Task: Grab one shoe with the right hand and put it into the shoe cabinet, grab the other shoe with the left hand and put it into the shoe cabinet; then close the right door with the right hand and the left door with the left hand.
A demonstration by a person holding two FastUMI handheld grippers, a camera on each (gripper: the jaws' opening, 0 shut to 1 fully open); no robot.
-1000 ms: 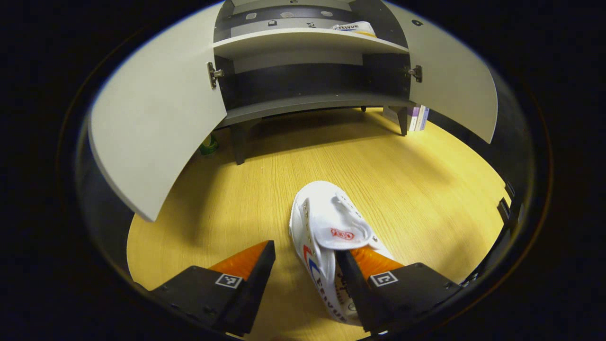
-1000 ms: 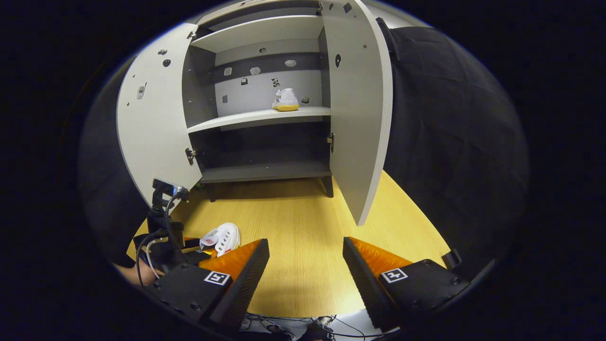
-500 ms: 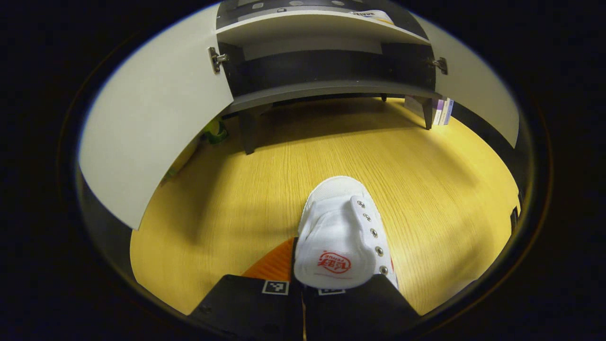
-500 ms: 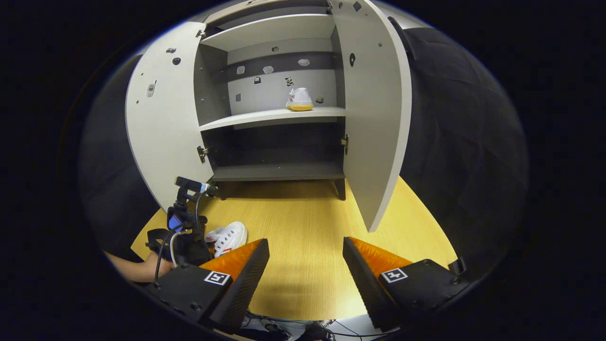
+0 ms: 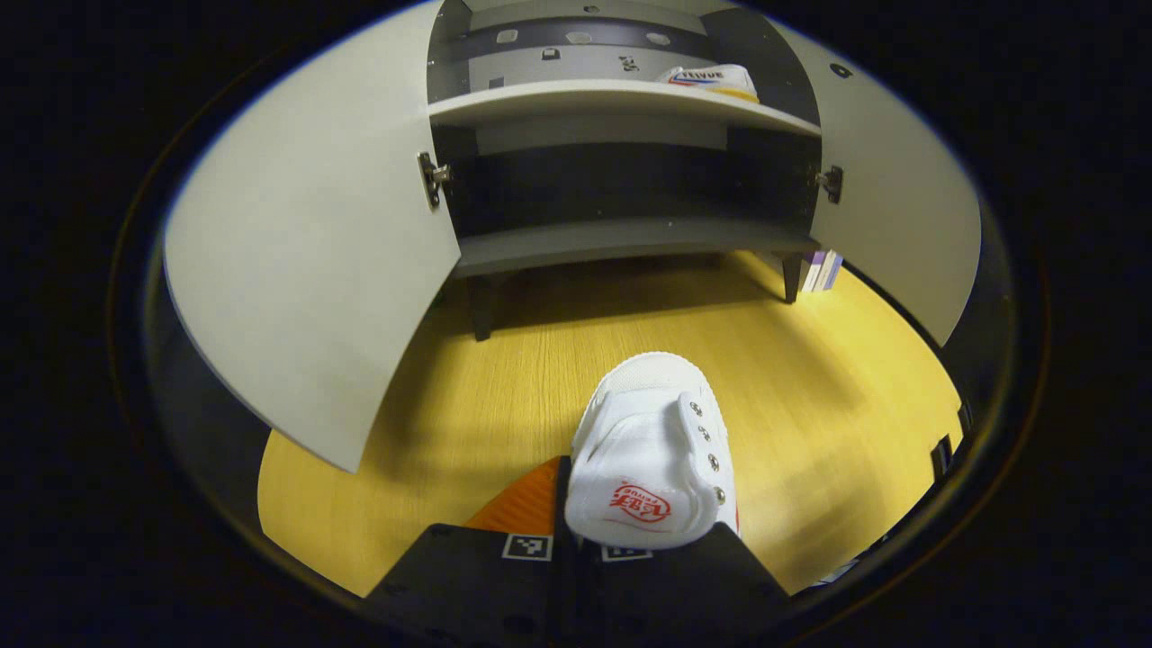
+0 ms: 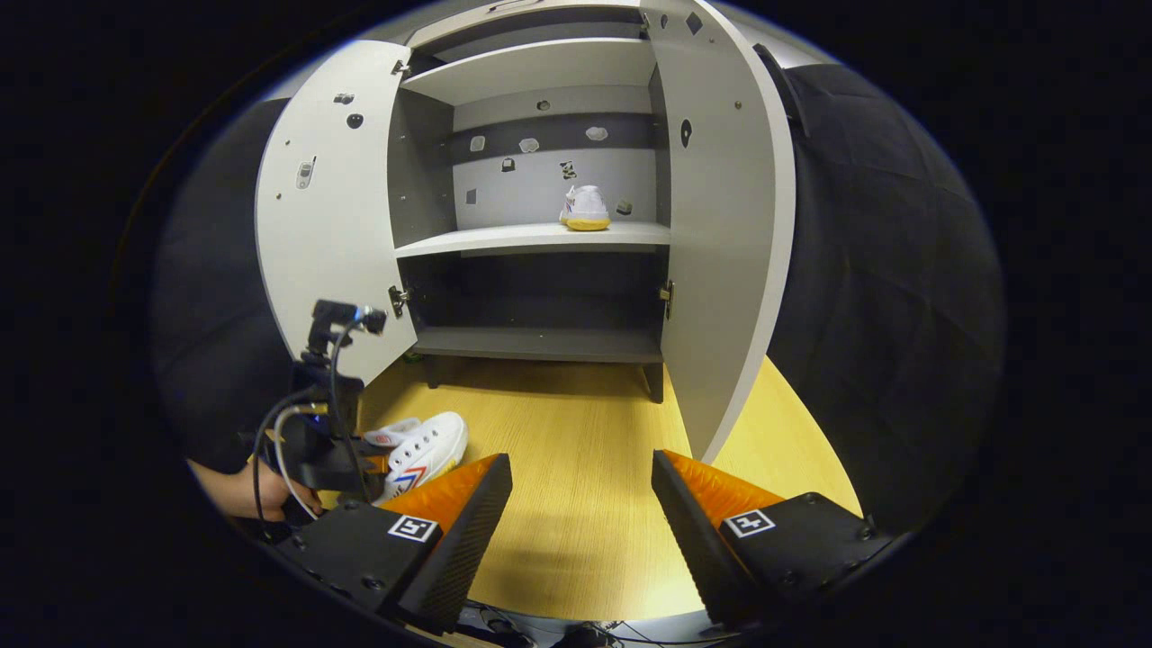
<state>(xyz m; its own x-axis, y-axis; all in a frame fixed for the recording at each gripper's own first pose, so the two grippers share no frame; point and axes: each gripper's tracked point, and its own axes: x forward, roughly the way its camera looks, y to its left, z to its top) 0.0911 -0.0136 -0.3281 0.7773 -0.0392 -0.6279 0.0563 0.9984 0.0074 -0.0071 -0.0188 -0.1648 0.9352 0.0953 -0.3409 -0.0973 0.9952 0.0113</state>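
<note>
Now the left tool [image 5: 576, 549] is clamped narrow on the white shoe [image 5: 652, 450], toe pointing ahead toward the open shoe cabinet [image 5: 621, 238]. Beside it, the right tool [image 6: 580, 504] hangs spread wide over the worktop [image 6: 576, 450], facing the cabinet, holding nothing. Another shoe [image 6: 585, 207] sits on the upper shelf.

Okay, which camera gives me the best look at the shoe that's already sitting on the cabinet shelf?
The right gripper view. There the shelved shoe stands clear on the upper shelf, seen end-on with its yellow sole. In the left gripper view, that shoe sits at the top edge, flattened and partly cut by the shelf's front edge.
</note>
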